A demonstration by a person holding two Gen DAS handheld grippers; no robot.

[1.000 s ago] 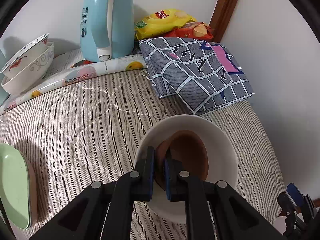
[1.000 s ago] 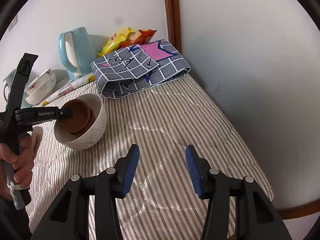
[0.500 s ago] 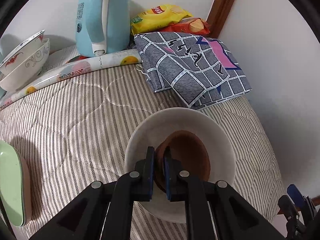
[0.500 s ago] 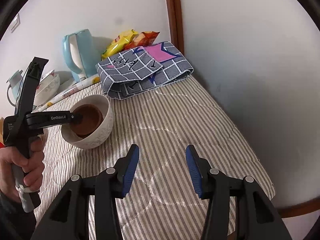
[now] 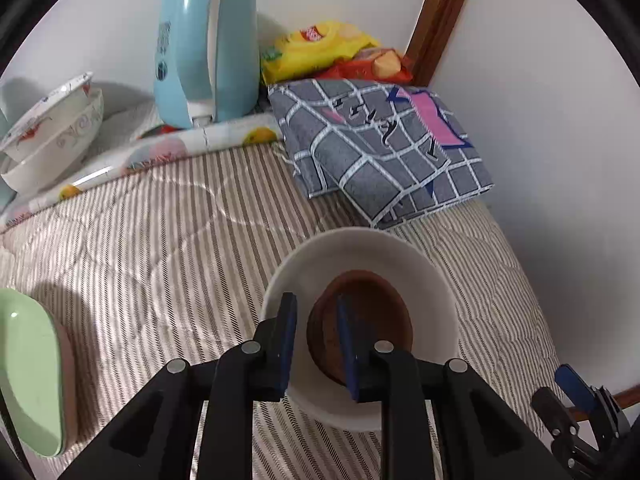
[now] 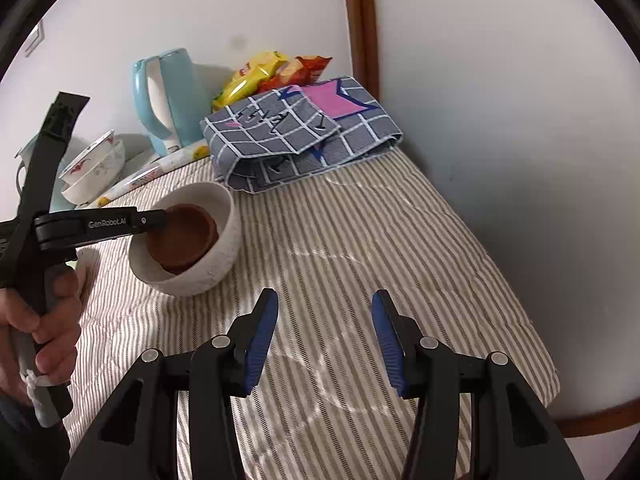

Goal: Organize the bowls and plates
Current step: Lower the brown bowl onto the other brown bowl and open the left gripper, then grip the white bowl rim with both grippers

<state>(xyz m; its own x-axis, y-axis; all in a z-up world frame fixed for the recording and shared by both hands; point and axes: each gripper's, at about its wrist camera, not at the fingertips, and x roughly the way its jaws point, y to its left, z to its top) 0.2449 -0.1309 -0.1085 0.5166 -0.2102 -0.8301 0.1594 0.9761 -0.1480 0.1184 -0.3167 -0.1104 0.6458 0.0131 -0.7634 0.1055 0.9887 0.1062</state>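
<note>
Since the earlier frames the left gripper (image 5: 314, 326) has parted its jaws: they were pinched on the near wall of the brown bowl (image 5: 370, 320), and they now stand a little apart, one blue pad outside that wall and one inside it, with visible gaps on both sides. It holds nothing. The brown bowl has gone from raised above the rim to seated down inside the white bowl (image 5: 352, 248), which rests on the striped quilt (image 5: 160, 248) directly under the left gripper's tips.

In the right wrist view, the left gripper (image 6: 160, 220) reaches in from the side to the near rim of the brown bowl (image 6: 182, 236); the white bowl (image 6: 200, 272) sits ahead and to the left of the right gripper (image 6: 324, 340). The right gripper has its jaws wide apart, grasps nothing, and hovers over bare quilt, well apart from the bowls. The person's left hand (image 6: 44, 320) wraps the handle of the left gripper.

Beyond the left gripper, at the far side of the bed, lie a folded checked cloth (image 5: 384, 152), a blue kettle (image 5: 204, 44) and snack packets (image 5: 332, 52). Far to the left of the kettle stand two patterned bowls (image 5: 52, 132), one nested in the other. Near left of the left gripper, at the frame edge, a green plate (image 5: 28, 368) lies atop another dish, only partly in view.
</note>
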